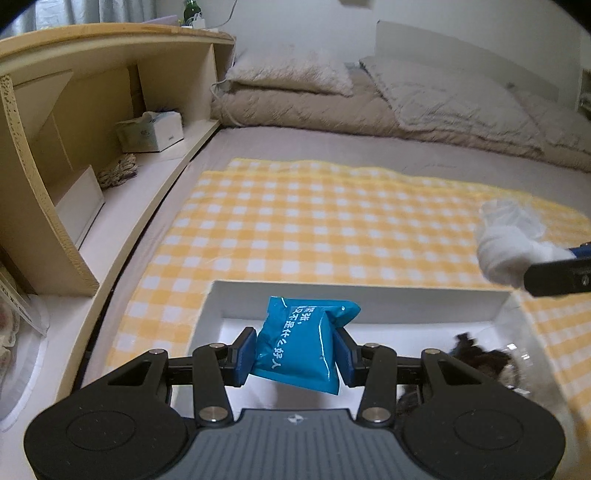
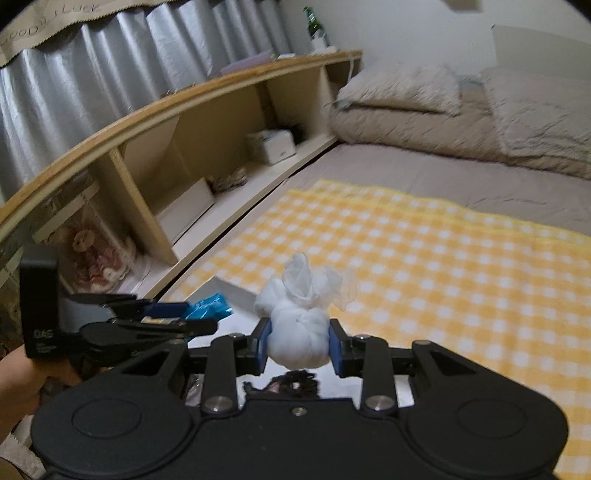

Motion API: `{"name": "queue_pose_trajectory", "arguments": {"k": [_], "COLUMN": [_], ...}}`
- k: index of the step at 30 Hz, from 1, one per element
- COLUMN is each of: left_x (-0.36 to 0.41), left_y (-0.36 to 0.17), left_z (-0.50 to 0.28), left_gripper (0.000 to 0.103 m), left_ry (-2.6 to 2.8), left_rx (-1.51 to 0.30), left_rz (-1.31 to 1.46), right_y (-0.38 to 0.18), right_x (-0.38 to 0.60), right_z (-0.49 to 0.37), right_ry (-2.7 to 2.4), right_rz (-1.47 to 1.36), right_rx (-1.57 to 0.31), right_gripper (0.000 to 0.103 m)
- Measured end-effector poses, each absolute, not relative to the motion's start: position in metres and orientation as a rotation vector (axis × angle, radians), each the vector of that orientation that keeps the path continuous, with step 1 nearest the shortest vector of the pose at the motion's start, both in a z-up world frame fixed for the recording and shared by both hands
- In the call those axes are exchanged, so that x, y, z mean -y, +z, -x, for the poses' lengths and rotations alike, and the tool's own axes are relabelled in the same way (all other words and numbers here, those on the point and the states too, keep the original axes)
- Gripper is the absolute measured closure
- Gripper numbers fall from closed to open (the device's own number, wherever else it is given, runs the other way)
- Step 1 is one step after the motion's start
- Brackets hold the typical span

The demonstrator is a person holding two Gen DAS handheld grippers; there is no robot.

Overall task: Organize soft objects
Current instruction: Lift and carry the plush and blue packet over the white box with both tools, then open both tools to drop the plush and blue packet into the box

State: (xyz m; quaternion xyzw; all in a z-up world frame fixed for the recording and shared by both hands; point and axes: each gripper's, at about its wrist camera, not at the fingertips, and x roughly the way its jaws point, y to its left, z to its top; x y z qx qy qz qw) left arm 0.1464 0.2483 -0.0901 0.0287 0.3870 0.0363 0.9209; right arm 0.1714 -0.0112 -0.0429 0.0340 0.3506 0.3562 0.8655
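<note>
Left gripper clenched on a blue foil packet, blue pads pressed into both of its sides, held in the air above the white box. White Chinese characters printed down the packet, seen upside down and only partly legible. Right gripper clamped around a white cloth bundle, knotted at the top with thin gauzy ends sticking up, held above the near right part of the same box. In the left wrist view, that bundle seen at the far right edge, over the yellow-and-white checked cloth. In the right wrist view, the packet seen to the left of the bundle, pinched in the left gripper, whose black housing bears the small letters "DAS" or similar, too blurred to confirm. Something dark and furry lying inside the box at its right side, partly behind clear plastic; nature unclear. Checked cloth spread on a bed, box resting on its near part. Beige pillows and folded quilt at the far end. Wooden shelf along the left, holding a tissue box. Green bottle on the shelf top. Faint writing on the paper strip above the curtain, perhaps "GOOD LUCK".
</note>
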Motion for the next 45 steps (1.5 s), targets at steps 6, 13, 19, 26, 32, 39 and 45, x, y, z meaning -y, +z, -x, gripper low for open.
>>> {"name": "queue_pose_trajectory", "arguments": {"k": [6, 13, 19, 26, 32, 39, 45], "left_x": [-0.259, -0.261, -0.260, -0.257, -0.255, -0.250, -0.247], "left_y": [-0.103, -0.113, -0.116, -0.114, -0.104, -0.088, -0.066], "left_z": [-0.154, -0.156, -0.154, -0.148, -0.141, -0.129, -0.115], "left_gripper": [0.057, 0.056, 0.045, 0.030, 0.028, 0.028, 0.028], "left_ry": [0.080, 0.058, 0.047, 0.027, 0.020, 0.025, 0.035], "left_rx": [-0.824, -0.834, -0.825, -0.825, -0.814, -0.789, -0.758], "left_rz": [-0.092, -0.139, -0.189, -0.185, -0.153, -0.135, -0.104], "right_y": [-0.068, -0.089, -0.103, -0.105, -0.099, -0.087, -0.067], "right_x": [-0.023, -0.068, -0.084, -0.069, -0.058, -0.052, -0.041], "right_z": [-0.181, -0.193, -0.198, -0.202, -0.199, -0.187, -0.174], "right_ry": [0.780, 0.824, 0.825, 0.773, 0.754, 0.753, 0.747], "right_rz": [-0.091, -0.125, -0.147, -0.135, -0.131, -0.127, -0.116], "right_rx": [-0.808, -0.880, -0.951, -0.963, -0.951, -0.931, -0.891], "right_gripper": [0.070, 0.070, 0.046, 0.042, 0.042, 0.042, 0.042]}}
